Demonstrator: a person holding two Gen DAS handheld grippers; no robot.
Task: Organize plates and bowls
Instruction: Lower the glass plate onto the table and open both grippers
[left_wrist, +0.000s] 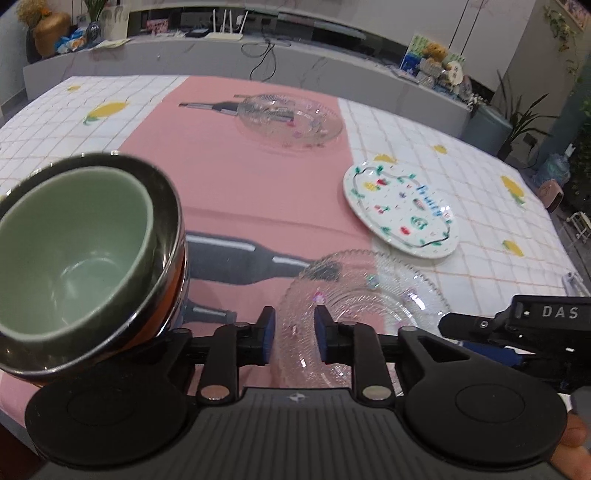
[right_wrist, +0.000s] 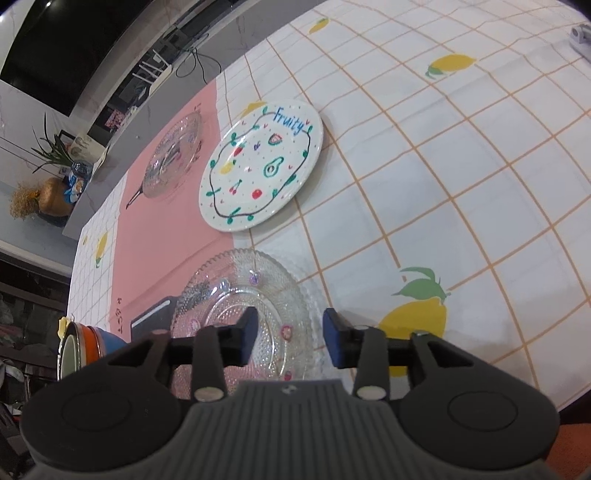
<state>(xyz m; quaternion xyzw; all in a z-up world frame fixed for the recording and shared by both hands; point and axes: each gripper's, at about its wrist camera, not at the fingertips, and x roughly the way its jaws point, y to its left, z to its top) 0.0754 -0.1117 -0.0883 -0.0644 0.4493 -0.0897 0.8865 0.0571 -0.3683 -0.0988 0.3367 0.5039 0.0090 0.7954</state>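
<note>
A green bowl (left_wrist: 74, 254) sits nested in a steel-rimmed orange bowl (left_wrist: 166, 236) at the near left; the stack also shows in the right wrist view (right_wrist: 79, 347). A clear glass plate (left_wrist: 369, 295) lies just ahead of my left gripper (left_wrist: 294, 334), which is open and empty above its near rim. My right gripper (right_wrist: 290, 341) is open and empty over the same glass plate (right_wrist: 243, 306). A white "Fruity" plate (left_wrist: 400, 206) (right_wrist: 260, 166) lies further out. A second glass plate (left_wrist: 290, 118) (right_wrist: 171, 155) lies at the far side.
The table carries a white checked lemon cloth (right_wrist: 443, 184) with a pink mat (left_wrist: 240, 184) in the middle. My right gripper's body (left_wrist: 517, 332) shows at the right of the left wrist view. A grey counter (left_wrist: 221, 55) with clutter runs behind the table.
</note>
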